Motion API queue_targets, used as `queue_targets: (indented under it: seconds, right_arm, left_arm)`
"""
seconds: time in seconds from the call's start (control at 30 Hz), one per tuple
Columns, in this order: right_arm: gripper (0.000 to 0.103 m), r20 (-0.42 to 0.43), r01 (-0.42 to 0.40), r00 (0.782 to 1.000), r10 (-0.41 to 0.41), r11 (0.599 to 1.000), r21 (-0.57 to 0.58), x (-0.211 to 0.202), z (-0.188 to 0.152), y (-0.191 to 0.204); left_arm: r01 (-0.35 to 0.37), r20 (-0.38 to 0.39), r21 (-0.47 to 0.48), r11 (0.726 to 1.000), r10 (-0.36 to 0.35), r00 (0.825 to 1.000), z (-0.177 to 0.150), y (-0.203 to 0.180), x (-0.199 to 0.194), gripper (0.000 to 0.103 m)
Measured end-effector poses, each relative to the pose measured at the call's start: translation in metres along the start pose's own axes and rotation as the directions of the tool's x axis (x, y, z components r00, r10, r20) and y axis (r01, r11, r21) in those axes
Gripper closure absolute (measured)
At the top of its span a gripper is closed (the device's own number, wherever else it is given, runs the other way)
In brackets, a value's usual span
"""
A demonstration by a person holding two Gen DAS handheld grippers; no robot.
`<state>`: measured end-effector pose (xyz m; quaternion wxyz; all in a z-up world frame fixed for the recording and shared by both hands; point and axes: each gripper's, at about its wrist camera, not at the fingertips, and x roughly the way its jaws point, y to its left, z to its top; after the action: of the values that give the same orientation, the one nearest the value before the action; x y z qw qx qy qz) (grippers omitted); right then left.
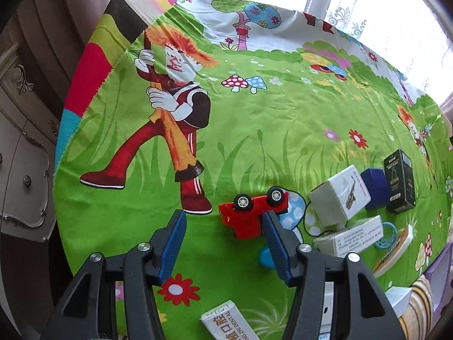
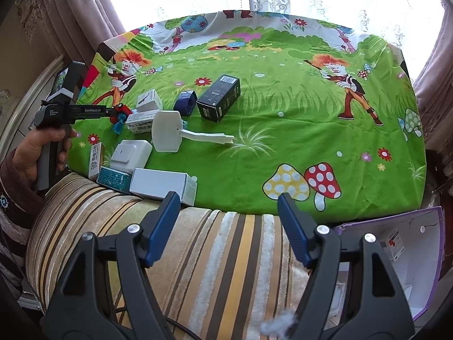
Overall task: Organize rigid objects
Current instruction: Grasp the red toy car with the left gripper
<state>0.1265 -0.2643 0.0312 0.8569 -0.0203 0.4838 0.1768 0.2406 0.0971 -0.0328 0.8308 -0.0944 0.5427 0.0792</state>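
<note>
The red toy car (image 1: 254, 212) lies tipped on its side on the green cartoon tablecloth (image 1: 254, 119), wheels showing, right at the tip of the left gripper (image 1: 223, 226). Its blue fingers (image 1: 174, 243) stand about half apart with nothing clamped; the car is against the inner face of one finger, and whether it touches I cannot tell. Just beyond the car sit a white box with a saxophone picture (image 1: 337, 195), a small dark blue box (image 1: 375, 188) and an upright black box (image 1: 399, 180), with a long white printed box (image 1: 348, 236) nearer the table edge. From the right wrist view, a person's hand (image 2: 42, 153) grips the left tool's handle at the left end of the table. The right gripper (image 2: 229, 229) hangs over a striped cushion (image 2: 198, 255), fingers wide and empty. On the cloth ahead lie a white paddle-shaped piece (image 2: 167, 134), a white adapter (image 2: 130, 154), a teal box (image 2: 113, 180) and a white carton (image 2: 162, 185).
</note>
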Motion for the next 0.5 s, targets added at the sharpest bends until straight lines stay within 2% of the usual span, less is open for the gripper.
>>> queue_targets:
  seconds: [0.17,0.37,0.5]
  right_arm:
    - [0.029,-0.006,0.002,1.000,-0.002,1.000,-0.005,0.002,-0.001,0.002]
    - [0.029,-0.021,-0.006,1.000,0.006,1.000,-0.005,0.008,-0.002,0.005]
    - [0.029,-0.020,-0.007,1.000,0.006,1.000,-0.014,0.008,-0.004,0.006]
  left_arm:
    - [0.087,-0.001,-0.130,0.988,-0.088,0.996,0.015,0.017,0.006,0.046]
    - [0.110,0.013,-0.184,0.977,-0.110,0.994,0.021,0.025,0.009,0.046]
    - [0.181,0.034,-0.180,0.967,-0.178,0.983,0.009,0.018,-0.008,0.046]
